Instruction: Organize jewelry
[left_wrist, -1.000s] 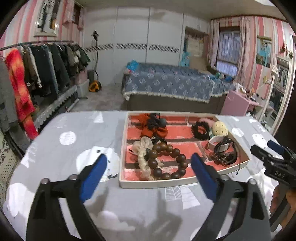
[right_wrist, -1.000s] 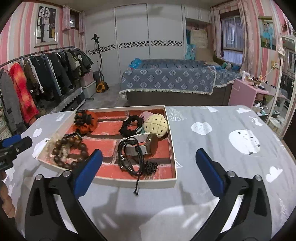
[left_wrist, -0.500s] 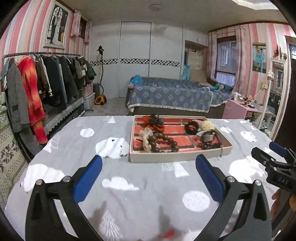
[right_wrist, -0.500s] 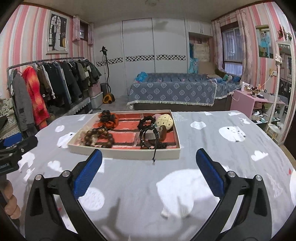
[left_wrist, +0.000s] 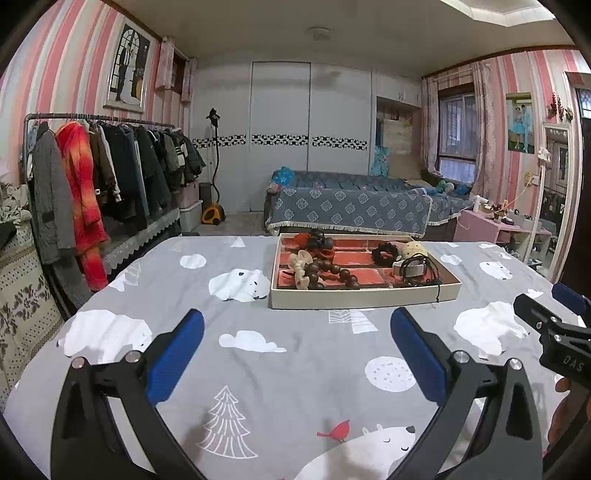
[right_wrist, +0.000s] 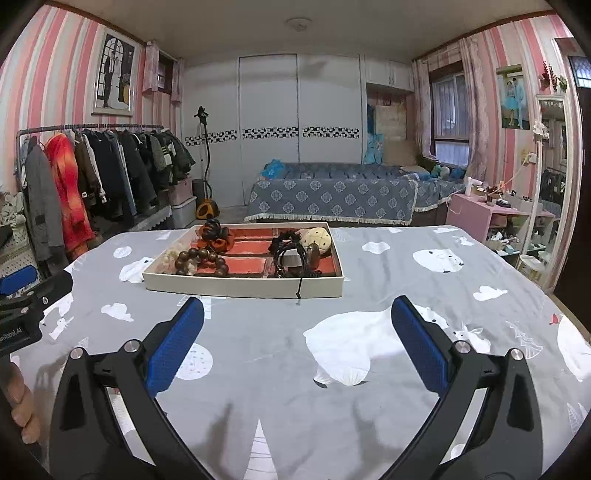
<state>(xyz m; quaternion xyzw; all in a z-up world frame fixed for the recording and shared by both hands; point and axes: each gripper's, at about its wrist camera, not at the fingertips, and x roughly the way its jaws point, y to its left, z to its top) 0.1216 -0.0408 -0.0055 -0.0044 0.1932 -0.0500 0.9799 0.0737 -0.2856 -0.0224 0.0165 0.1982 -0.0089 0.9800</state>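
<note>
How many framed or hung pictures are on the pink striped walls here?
2. A framed wedding portrait hangs on the left wall above the clothes rack; a couple's poster hangs on the right wall by the window. Others may lie outside the view.

Both wrist cameras looked forward low over the bear-print table cover (left_wrist: 295, 354), well back from the jewelry tray (left_wrist: 364, 295); the left view sat leftward, the right view rightward; both shared the tray (right_wrist: 243, 286) and bedroom beyond.
</note>
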